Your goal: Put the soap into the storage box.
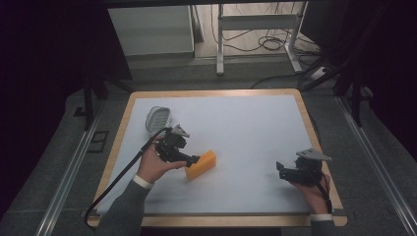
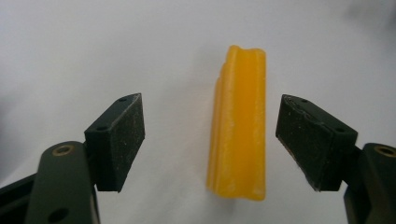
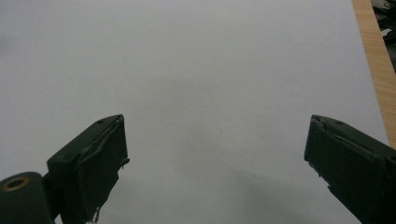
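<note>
A yellow sponge-like block (image 1: 201,164) lies on the white table sheet, left of centre. My left gripper (image 1: 193,161) is held over it, open. In the left gripper view the block (image 2: 239,126) stands on edge between the two jaws with a gap on each side, nearer the right pad (image 2: 308,140) than the left pad (image 2: 122,140). My right gripper (image 1: 281,169) rests near the table's right front, open, with only the white sheet between its jaws in the right gripper view (image 3: 215,154).
A clear plastic dish (image 1: 158,118) sits at the back left of the white sheet (image 1: 246,128). The wooden table edge (image 3: 373,70) runs close to the right gripper. Beyond the table stand a metal frame and cables (image 1: 265,42).
</note>
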Motion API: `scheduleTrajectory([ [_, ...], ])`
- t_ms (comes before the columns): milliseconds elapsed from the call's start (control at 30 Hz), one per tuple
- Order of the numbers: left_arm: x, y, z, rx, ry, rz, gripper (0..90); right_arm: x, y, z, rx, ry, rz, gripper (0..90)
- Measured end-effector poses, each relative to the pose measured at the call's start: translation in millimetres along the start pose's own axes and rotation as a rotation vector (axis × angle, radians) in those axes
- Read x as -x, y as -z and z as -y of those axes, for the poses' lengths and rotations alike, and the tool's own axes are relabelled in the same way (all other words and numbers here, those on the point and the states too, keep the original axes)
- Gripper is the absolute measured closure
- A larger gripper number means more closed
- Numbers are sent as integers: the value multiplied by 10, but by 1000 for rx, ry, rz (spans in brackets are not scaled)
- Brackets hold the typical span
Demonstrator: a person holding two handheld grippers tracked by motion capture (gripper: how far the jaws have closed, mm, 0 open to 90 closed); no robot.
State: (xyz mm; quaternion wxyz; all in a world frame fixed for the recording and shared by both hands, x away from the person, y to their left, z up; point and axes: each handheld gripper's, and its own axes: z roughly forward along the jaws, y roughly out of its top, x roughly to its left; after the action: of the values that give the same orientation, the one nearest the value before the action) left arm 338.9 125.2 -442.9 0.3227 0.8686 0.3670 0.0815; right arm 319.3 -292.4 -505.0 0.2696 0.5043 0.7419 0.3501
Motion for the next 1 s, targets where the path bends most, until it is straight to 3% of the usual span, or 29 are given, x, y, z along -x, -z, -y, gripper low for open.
scheduleTrajectory([
  [100, 30, -104, 5, -30, -3, 3, 252, 0, -2, 3, -1, 3, 2, 60],
  [500, 35, -328, -10, -64, 18, 32, 279, 2, -26, 16, -14, 6, 9, 61],
  [633, 99, -420, -22, -98, -5, 24, 281, 6, -33, 21, -16, 4, 11, 60],
  [767, 166, -476, -30, -112, -34, 1, 322, 5, -28, 21, -14, 9, 9, 60],
  [1000, 149, -578, -15, -154, -22, 27, 411, 6, -33, 27, -17, 15, 10, 60],
])
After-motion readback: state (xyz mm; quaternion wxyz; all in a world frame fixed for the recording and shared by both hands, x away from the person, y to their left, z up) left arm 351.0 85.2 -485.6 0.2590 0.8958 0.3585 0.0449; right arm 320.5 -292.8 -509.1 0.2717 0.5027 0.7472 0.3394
